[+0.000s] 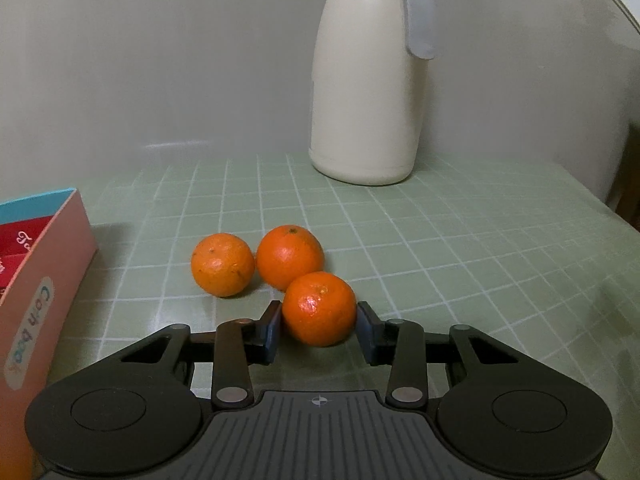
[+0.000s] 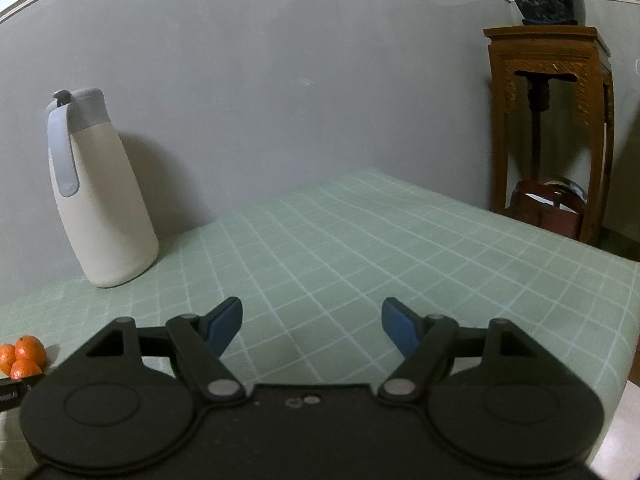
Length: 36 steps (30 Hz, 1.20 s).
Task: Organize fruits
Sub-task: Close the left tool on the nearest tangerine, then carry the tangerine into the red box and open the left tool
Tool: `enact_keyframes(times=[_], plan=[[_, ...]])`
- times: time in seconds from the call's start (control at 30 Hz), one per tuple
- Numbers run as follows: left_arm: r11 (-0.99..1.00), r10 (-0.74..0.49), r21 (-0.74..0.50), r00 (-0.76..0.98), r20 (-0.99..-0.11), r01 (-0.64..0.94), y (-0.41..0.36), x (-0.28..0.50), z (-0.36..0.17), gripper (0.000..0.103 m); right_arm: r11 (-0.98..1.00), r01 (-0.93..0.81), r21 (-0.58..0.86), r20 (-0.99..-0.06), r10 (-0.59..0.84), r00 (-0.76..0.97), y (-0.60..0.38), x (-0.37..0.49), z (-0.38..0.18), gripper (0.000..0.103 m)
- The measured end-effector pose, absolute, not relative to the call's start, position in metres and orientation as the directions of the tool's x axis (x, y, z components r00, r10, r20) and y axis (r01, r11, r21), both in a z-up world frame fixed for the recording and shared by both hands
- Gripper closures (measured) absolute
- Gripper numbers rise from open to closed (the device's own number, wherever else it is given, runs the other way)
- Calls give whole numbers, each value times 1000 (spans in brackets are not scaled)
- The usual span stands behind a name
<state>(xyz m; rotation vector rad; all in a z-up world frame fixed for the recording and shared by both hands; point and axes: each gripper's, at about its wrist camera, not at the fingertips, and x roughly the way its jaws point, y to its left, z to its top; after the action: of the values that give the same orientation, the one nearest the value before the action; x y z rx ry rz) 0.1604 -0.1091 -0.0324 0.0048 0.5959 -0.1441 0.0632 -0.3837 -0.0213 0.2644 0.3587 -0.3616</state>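
**Now the nearest orange sits squarely between my left fingers**

Right now my left gripper (image 1: 319,328) has the nearest orange (image 1: 319,308) dead ahead, low in the centre of the left wrist frame, with one dark pad on each flank of the fruit. Both pads look to be touching the peel, so I read this as a grip on the orange. The fruit is close to round, so no long axis matters; what counts is that it lies on the centreline of the fingers, not off to one side.

Two more oranges crowd it from behind: the middle orange (image 1: 290,256) looks to be touching it at upper left, and the left orange (image 1: 222,264) lies beside that one. A straight lift seems safest, since dragging back could roll the neighbours (they rest free on the green checked tablecloth (image 1: 460,248)).

A pink box (image 1: 44,280) stands at the left edge, a cream jug (image 1: 364,80) in the upper centre.

My right gripper (image 2: 312,326) is spread wide over bare cloth with nothing between its fingers, the fruit far off at its lower left, so the left hand is plainly nearer.
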Motion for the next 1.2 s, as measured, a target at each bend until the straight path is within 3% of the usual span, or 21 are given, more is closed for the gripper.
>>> enact_keyframes(times=[1.2], plan=[[1000,-12,5,914,-406,16,12,61,34,64,962,175,212,-337,-96,936,-283,79,4,26]])
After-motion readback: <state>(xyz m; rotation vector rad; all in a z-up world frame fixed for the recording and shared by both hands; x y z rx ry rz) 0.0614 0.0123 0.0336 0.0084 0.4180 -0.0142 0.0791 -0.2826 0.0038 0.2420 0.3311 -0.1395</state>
